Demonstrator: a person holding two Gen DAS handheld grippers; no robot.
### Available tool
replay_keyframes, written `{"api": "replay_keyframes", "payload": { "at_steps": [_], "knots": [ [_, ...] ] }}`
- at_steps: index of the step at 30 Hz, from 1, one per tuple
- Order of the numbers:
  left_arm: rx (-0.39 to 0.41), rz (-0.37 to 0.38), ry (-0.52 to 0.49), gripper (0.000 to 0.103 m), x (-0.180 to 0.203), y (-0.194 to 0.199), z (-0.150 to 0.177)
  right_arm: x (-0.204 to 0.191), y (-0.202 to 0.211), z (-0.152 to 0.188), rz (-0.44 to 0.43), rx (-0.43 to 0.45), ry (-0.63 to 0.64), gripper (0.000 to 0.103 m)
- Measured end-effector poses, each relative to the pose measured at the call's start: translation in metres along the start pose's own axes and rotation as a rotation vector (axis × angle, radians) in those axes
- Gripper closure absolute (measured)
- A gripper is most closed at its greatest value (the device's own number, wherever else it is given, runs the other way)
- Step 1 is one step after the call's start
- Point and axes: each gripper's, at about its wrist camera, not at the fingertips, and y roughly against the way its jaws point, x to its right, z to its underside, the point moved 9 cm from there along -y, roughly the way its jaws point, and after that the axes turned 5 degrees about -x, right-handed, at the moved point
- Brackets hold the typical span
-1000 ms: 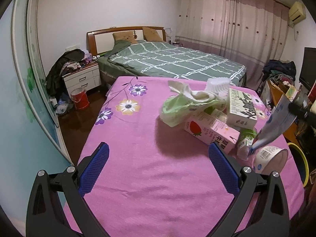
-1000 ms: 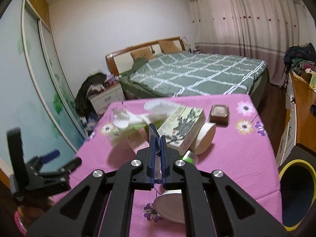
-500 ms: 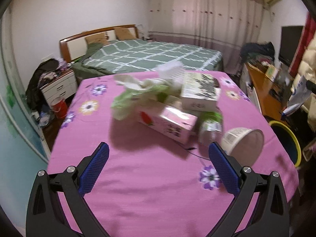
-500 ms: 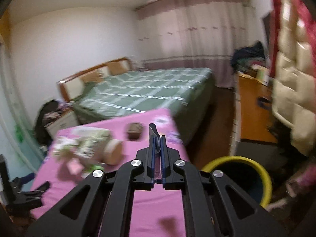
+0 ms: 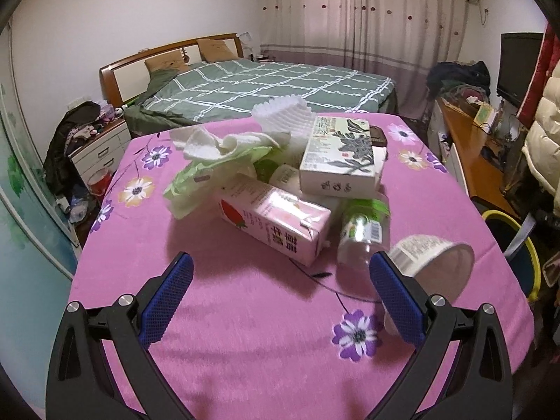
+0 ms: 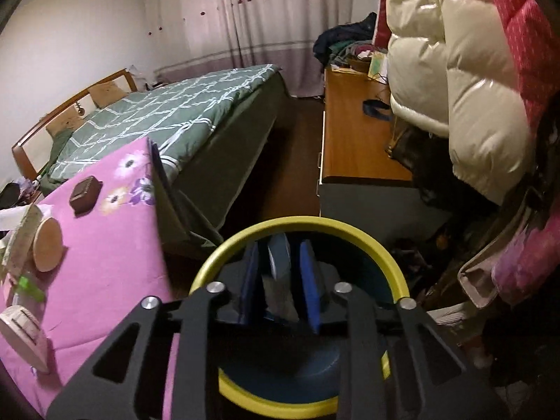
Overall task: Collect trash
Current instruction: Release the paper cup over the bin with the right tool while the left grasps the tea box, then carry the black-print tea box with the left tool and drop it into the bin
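R tool (image 6: 280, 280) opening over bin (image 6: 350, 232)

On the pink table (image 5: 245, 315) lay two cartons (image 5: 276, 224), one bottle (image 5: 364, 231), one cup (image 5: 434, 262), one bag (image 5: 210, 175).

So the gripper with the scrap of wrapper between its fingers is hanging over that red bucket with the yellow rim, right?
Not quite: the bucket is dark blue, not red, as the right wrist view shows. The right gripper, jaws opening, does hang over its yellow rim with the wrapper between its fingers.
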Motion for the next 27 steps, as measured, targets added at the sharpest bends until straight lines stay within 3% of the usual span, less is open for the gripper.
{"api": "replay_keyframes", "payload": {
  "at_steps": [9,18,23,27],
  "knots": [
    [-0.01,0.052,-0.082,0.004,0.031,-0.033,-0.044,0.002,-0.002,-0.004,-0.003,0.01,-0.017,0.074],
    [-0.09,0.086,-0.143,0.004,0.055,-0.084,-0.099,0.001,-0.016,-0.004,-0.013,-0.023,-0.028,0.073],
    [-0.17,0.09,-0.142,0.004,0.059,-0.116,-0.107,-0.002,-0.023,-0.004,-0.027,-0.036,-0.029,0.072],
    [-0.188,0.095,-0.164,0.004,0.065,-0.128,-0.107,-0.003,-0.027,-0.004,-0.031,-0.041,-0.035,0.071]
  ]
}}
